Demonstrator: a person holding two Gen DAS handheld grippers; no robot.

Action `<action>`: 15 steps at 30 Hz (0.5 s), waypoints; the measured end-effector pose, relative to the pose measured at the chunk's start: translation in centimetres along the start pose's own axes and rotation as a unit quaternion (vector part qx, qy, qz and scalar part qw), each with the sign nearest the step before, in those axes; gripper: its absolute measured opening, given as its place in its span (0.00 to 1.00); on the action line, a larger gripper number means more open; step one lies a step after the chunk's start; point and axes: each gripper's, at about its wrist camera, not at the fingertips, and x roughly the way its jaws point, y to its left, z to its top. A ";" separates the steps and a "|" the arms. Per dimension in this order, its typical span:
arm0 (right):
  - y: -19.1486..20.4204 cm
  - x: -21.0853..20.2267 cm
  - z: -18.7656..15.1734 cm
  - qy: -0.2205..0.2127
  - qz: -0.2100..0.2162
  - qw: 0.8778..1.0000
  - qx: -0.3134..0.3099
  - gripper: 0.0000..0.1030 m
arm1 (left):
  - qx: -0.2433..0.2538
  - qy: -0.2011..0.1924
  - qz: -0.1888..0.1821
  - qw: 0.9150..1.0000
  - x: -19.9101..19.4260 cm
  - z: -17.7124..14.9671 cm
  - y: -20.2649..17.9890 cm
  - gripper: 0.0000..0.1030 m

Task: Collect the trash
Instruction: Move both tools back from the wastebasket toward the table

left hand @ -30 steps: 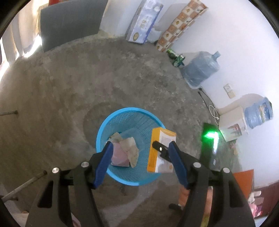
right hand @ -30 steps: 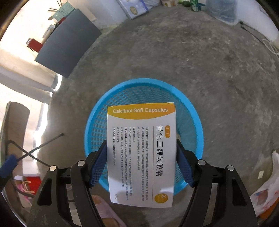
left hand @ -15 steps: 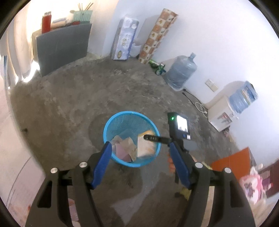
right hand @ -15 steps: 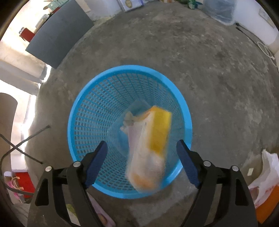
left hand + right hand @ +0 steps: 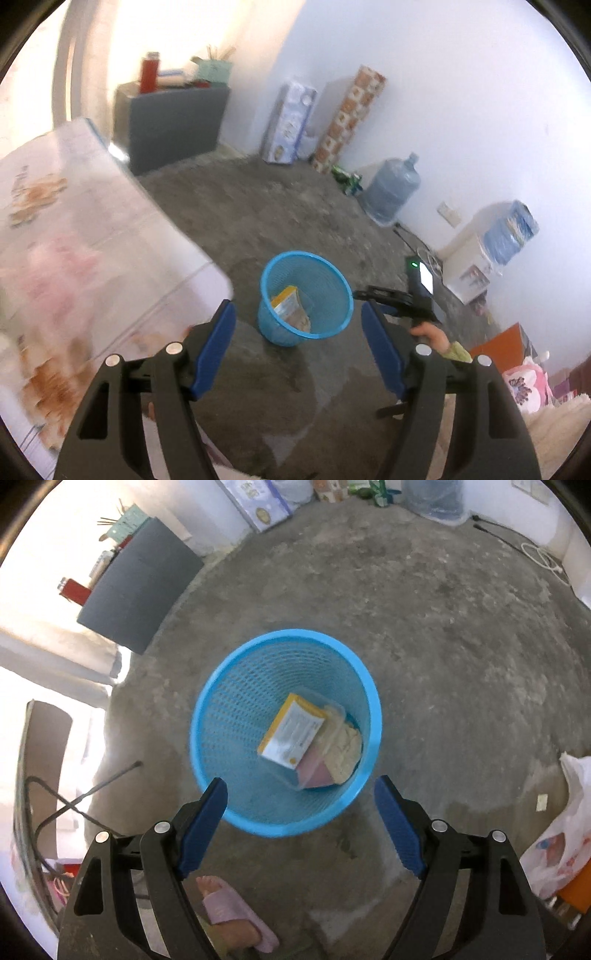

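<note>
Both your grippers are empty: the right gripper (image 5: 301, 823) hangs spread above the blue basket (image 5: 221, 686), and the left gripper (image 5: 298, 349) has nothing between its jaws, which stand apart. The medicine box (image 5: 293, 734) lies inside on other scraps, so this drop looks done. Next, find more trash; the table (image 5: 92, 258) at left is too blurred to read.

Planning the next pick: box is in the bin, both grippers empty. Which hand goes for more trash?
Probably left. Left gripper is open, empty, beside the patterned table. Right gripper hangs open over the blue basket holding the medicine box. No loose trash clearly visible.
</note>
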 end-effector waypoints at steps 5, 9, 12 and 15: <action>3.3 -3.6 -1.9 -0.020 0.012 0.999 -0.032 0.76 | -0.027 -0.040 0.015 0.999 -4.4 -1.6 2.1 0.69; 6.9 -6.5 -3.2 -0.038 0.022 0.996 -0.073 0.76 | -0.052 -0.078 0.036 0.995 -7.8 -2.8 4.1 0.72; 10.7 -9.4 -4.7 -0.062 0.024 0.990 -0.121 0.80 | -0.073 -0.103 0.050 0.991 -10.3 -3.7 5.8 0.73; 14.4 -12.1 -6.1 -0.087 0.026 0.982 -0.168 0.83 | -0.089 -0.128 0.068 0.985 -12.7 -4.6 7.3 0.76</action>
